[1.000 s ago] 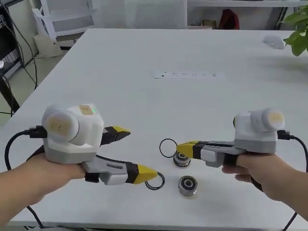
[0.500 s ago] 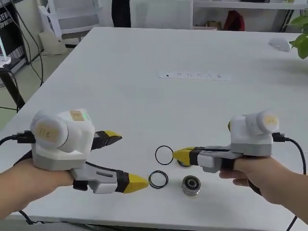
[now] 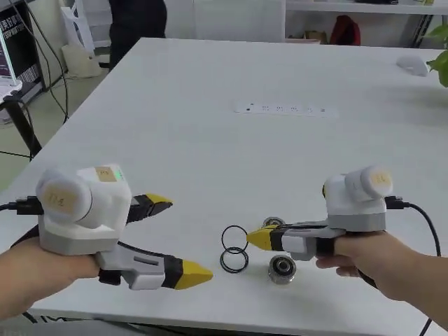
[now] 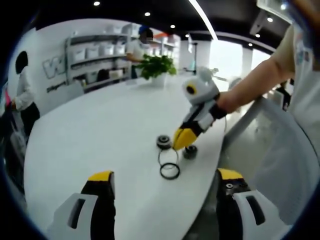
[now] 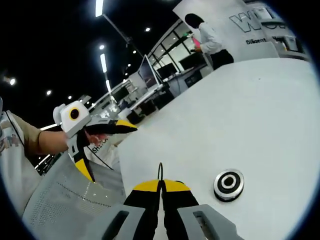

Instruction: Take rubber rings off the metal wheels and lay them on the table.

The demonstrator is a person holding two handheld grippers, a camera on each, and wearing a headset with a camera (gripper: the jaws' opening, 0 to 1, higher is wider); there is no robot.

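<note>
Right gripper (image 3: 255, 238) is clamped on one thin black rubber ring (image 3: 234, 236) close to the near edge of the tabletop (image 3: 210, 140), which stretches wide and bare to the far side. Left gripper (image 3: 183, 239) hangs to the left with its jaws apart. Count: two rings, the second ring (image 3: 234, 261) lying flat just nearer, and two metal wheels, the near wheel (image 3: 283, 267) and the far wheel (image 3: 273, 222), which is partly behind the right gripper.
</note>
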